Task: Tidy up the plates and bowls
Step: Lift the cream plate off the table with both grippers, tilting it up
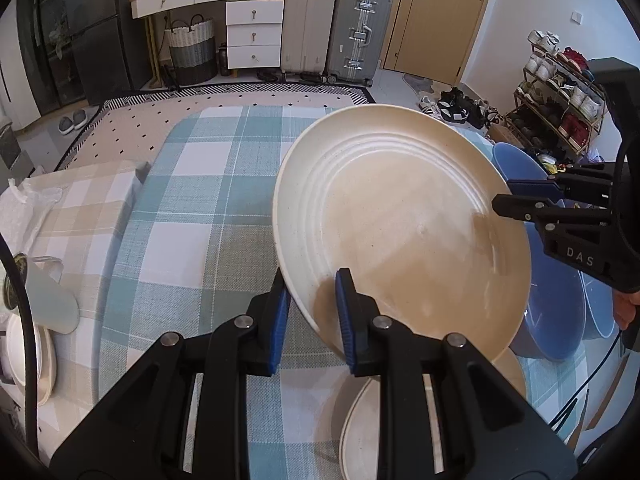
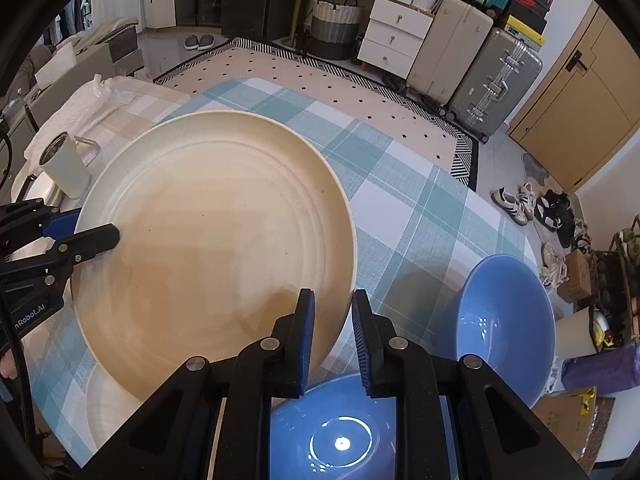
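A large cream plate (image 1: pixel 400 220) (image 2: pixel 208 240) hangs tilted above the checked tablecloth, gripped at two opposite edges. My left gripper (image 1: pixel 314 308) is shut on its near rim in the left wrist view and shows at the plate's left edge (image 2: pixel 96 232) in the right wrist view. My right gripper (image 2: pixel 332 328) is shut on the plate's rim on the other side and reaches in from the right (image 1: pixel 504 196). A second cream plate (image 1: pixel 360 432) (image 2: pixel 108 400) lies on the table below. Two blue bowls (image 2: pixel 508 320) (image 2: pixel 332 436) stand by the right gripper.
A pale cup (image 1: pixel 52 300) (image 2: pixel 66 172) stands on the beige-checked cloth at the left, with more pale plates (image 1: pixel 24 360) beside it. The blue-checked cloth (image 1: pixel 192 208) stretches beyond the plate. Suitcases, drawers and a shoe rack (image 1: pixel 560 92) line the far wall.
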A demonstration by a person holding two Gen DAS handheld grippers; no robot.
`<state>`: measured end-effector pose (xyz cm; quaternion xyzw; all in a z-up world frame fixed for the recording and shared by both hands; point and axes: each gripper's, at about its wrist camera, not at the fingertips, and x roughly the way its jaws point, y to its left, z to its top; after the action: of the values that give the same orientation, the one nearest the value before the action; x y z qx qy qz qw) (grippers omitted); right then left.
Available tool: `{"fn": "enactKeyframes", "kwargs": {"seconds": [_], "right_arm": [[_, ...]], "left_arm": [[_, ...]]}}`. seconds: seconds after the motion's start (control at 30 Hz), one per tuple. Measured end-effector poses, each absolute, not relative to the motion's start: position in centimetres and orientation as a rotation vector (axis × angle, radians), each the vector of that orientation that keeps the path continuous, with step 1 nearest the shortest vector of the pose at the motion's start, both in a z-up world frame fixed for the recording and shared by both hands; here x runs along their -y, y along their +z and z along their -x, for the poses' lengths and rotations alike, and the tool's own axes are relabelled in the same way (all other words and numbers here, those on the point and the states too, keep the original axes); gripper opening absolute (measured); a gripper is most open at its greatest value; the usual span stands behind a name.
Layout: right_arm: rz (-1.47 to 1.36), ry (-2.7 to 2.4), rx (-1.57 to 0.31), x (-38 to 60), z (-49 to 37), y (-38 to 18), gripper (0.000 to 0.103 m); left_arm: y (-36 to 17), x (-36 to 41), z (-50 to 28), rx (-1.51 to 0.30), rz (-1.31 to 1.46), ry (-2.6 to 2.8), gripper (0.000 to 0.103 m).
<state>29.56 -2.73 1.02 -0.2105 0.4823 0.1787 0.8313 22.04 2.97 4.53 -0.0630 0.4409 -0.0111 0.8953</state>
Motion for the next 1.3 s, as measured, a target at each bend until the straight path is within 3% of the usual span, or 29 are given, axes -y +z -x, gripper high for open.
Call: {"fn": "enactKeyframes", "kwargs": {"seconds": [1.3], "right_arm": [[0.426, 0.395, -0.919, 4.8, -17.3, 5.5, 0.019]], "left_arm": [[9.4, 0.9, -9.2, -0.846, 0.078, -0.046, 0.020]]}}
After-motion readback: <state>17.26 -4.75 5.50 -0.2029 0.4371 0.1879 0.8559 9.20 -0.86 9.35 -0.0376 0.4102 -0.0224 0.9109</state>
